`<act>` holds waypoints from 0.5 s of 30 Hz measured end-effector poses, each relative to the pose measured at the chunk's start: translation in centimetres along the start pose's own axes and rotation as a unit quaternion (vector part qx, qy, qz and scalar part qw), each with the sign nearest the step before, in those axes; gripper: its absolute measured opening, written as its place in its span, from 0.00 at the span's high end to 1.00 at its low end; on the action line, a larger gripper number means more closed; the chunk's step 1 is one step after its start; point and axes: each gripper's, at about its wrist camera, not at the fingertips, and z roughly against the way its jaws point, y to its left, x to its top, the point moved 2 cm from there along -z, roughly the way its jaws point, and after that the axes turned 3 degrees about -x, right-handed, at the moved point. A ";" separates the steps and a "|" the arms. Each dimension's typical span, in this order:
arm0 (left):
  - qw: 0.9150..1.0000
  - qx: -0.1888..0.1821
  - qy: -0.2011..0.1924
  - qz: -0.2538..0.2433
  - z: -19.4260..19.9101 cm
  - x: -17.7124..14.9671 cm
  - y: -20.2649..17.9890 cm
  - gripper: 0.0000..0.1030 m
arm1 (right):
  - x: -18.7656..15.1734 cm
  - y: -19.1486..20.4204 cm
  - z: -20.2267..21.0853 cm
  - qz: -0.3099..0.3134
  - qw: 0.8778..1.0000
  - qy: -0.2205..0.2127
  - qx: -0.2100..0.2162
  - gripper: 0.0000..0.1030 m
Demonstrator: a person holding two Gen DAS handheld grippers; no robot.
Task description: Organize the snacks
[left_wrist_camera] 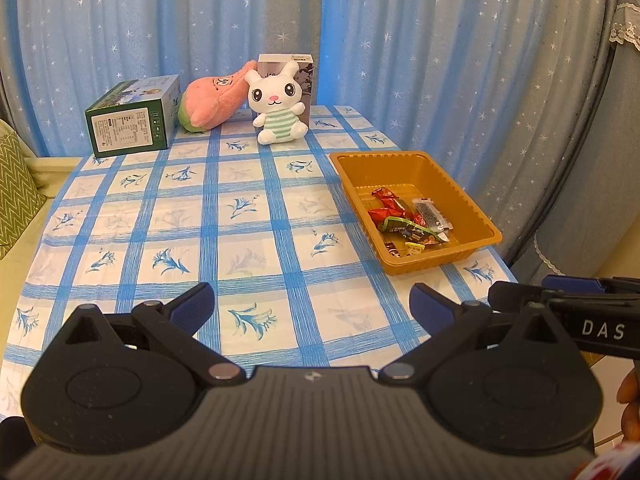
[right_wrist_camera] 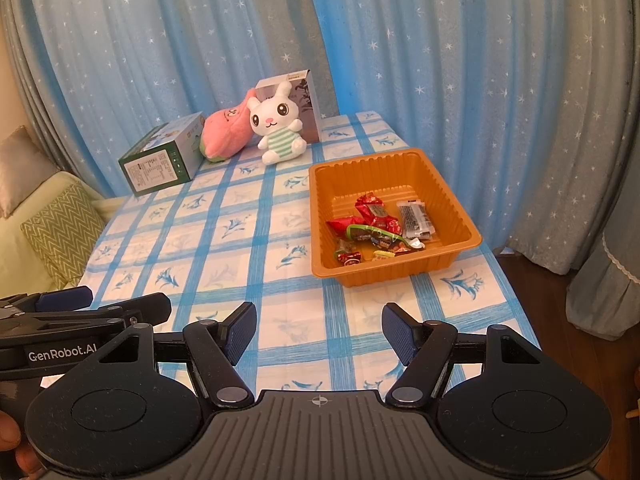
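Hovering – both grippers, left (left_wrist_camera: 312,304) and right (right_wrist_camera: 318,330), fingers spread, empty | snacks (right_wrist_camera: 376,228) lie in tray (right_wrist_camera: 460,208), ahead-right on surface (right_wrist_camera: 240,240) | right gripper nearer – tray's long axis runs away from it.

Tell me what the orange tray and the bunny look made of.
The orange tray looks like thin moulded plastic: glossy, with ribbed walls. The bunny looks like soft plush fabric, matte and fuzzy with stitched features; its stuffing cannot be judged.

Left gripper (left_wrist_camera: 312,312) and right gripper (right_wrist_camera: 318,334) side by side, level, jaws spread wide, empty, both short of the tray (right_wrist_camera: 460,216).
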 end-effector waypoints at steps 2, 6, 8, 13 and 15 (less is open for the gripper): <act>1.000 0.000 0.000 0.000 0.0 0.0 0.0 0.00 | 0.0 0.0 0.0 0.000 1.000 0.000 0.000 0.33; 1.000 0.000 0.001 0.000 0.0 0.0 0.1 0.00 | 0.0 0.0 0.0 0.000 1.000 0.000 0.000 0.33; 1.000 0.000 0.001 0.000 0.1 0.0 0.0 0.00 | 0.0 0.0 0.0 0.000 1.000 0.000 0.000 0.33; 1.000 -0.003 0.004 0.001 -0.3 -0.1 -0.1 0.00 | 0.0 -0.1 0.0 0.000 1.000 0.000 0.000 0.33; 1.000 -0.007 0.001 0.002 -0.3 -0.2 -0.2 0.00 | 0.0 -0.1 0.0 0.000 1.000 0.000 0.000 0.33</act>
